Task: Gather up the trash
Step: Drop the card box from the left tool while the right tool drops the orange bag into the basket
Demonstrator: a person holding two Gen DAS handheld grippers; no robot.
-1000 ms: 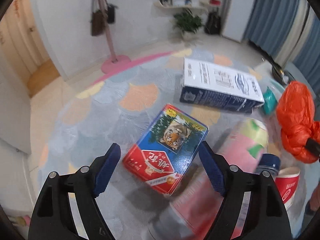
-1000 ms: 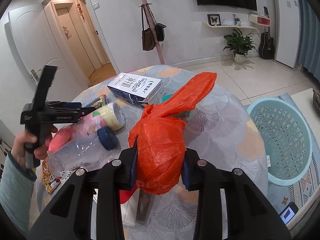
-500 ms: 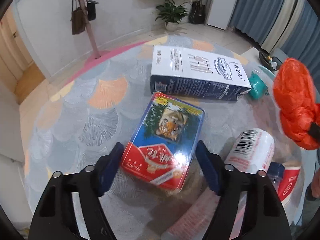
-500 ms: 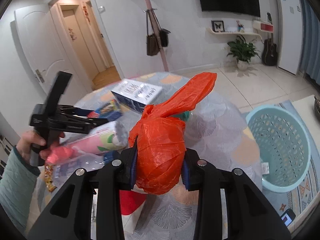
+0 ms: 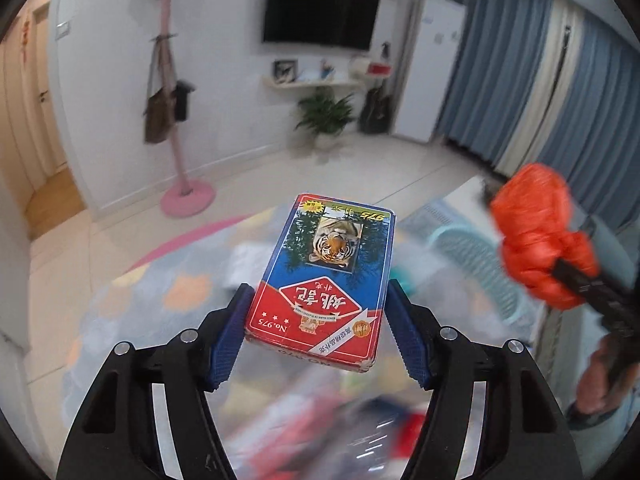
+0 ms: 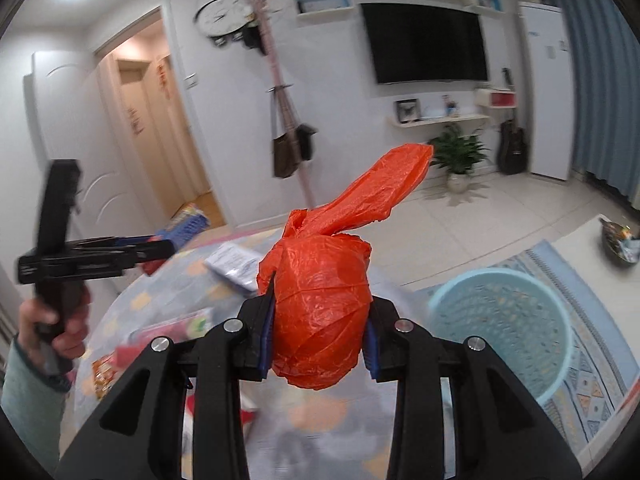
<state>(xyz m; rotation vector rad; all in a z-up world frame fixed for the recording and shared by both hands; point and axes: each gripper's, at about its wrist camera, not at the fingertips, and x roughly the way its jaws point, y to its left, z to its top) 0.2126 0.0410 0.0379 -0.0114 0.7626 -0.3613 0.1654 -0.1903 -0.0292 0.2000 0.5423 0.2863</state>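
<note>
1. Since the earlier frames, the card box (image 5: 324, 280) has gone from lying flat on the table between the spread fingers of the left gripper (image 5: 316, 336) to being raised clear of the surface, pinched between them.
2. Left gripper: blue pads (image 5: 228, 340) pressed against both long sides of the card box near its red end; the box juts forward, tiger print uppermost, with the room beyond it.
3. Right gripper (image 6: 320, 340): closed on the orange plastic bag (image 6: 320, 312), the knotted bundle wedged between the pads and its loose tail sticking up and to the right.
4. Both loads are held in the air above the table (image 6: 168, 292), which is blurred in both views.
5. Items remaining on the table appear only as smears; a white and blue carton (image 6: 234, 264) lies behind the bag, and red and pink packaging (image 6: 168, 332) lies to the left. Finer identification is not possible.
6. A light blue laundry-style basket (image 6: 504, 336) stands on the floor rug to the right of the table, below and beside the held bag.
</note>
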